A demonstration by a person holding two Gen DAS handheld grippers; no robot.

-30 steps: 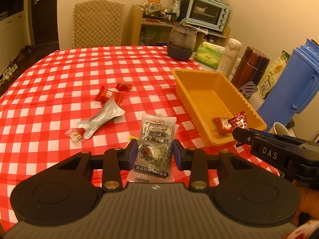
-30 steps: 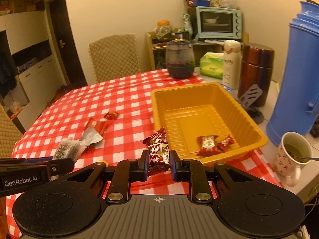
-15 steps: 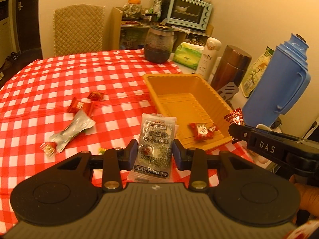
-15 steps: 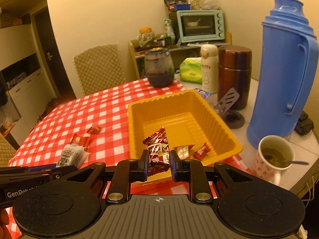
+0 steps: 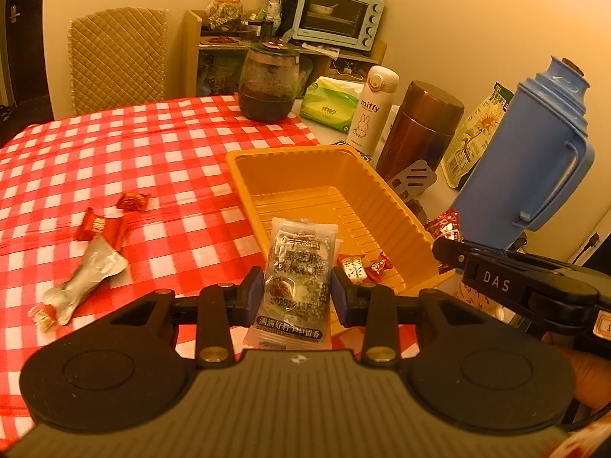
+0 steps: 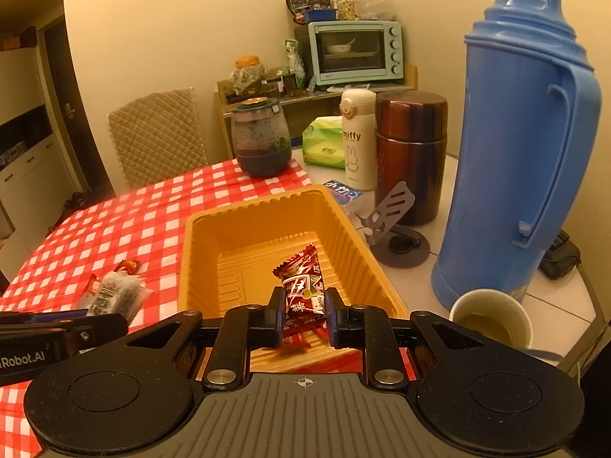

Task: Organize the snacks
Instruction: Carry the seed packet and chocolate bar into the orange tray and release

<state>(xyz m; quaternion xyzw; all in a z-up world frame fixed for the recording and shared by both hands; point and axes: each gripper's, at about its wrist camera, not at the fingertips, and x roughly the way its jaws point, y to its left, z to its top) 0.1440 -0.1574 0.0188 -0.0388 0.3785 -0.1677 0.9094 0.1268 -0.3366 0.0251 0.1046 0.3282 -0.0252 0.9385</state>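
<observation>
My left gripper (image 5: 297,293) is shut on a clear packet of dark walnut cake (image 5: 299,273) and holds it above the near left rim of the yellow tray (image 5: 385,206). My right gripper (image 6: 304,315) is shut on a dark red snack packet (image 6: 303,290) and holds it over the near end of the yellow tray (image 6: 198,236). Two small red candies (image 5: 364,265) lie in the tray's near corner. A silver wrapper (image 5: 86,276), a red packet (image 5: 100,227) and a red candy (image 5: 132,201) lie on the checked cloth at the left.
A blue thermos (image 6: 523,145) stands right of the tray, with a cup of tea (image 6: 492,318) in front of it. A brown flask (image 6: 410,152), white bottle (image 6: 357,137), phone stand (image 6: 393,229), tissue pack and glass jar (image 6: 261,137) stand behind the tray.
Both grippers have moved right and forward with their packets. The right one now hangs over the tray's inside; the left one has come to the tray's near rim.
</observation>
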